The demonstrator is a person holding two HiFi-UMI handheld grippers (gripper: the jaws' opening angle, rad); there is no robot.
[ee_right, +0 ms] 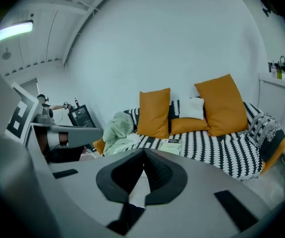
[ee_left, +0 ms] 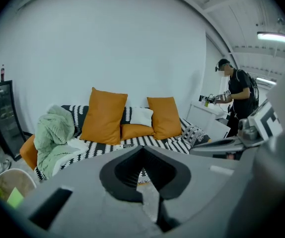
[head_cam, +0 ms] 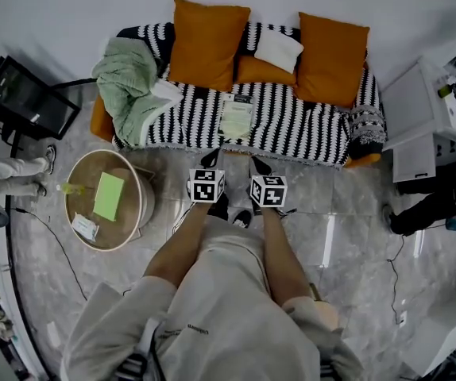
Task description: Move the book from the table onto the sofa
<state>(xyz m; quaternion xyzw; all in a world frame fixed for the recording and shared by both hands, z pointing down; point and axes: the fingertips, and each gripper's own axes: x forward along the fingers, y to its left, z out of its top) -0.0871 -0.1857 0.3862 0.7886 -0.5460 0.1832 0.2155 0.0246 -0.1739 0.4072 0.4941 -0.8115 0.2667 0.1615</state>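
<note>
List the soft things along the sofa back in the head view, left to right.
From the left: crumpled mint-green blanket → tall orange square cushion → small white pillow → second orange square cushion. The low orange cushion and the pale green book overlap these, so they are left out.

The sofa [head_cam: 307, 125] is black-and-white zigzag-striped, its cushions [head_cam: 208, 42] orange (one small pillow [head_cam: 279, 48] white), the blanket [head_cam: 129, 86] pale green.

I can't read the print on the book [head_cam: 237, 116]; a bystander [head_cam: 436, 205] at right runs off the head view's edge.
</note>
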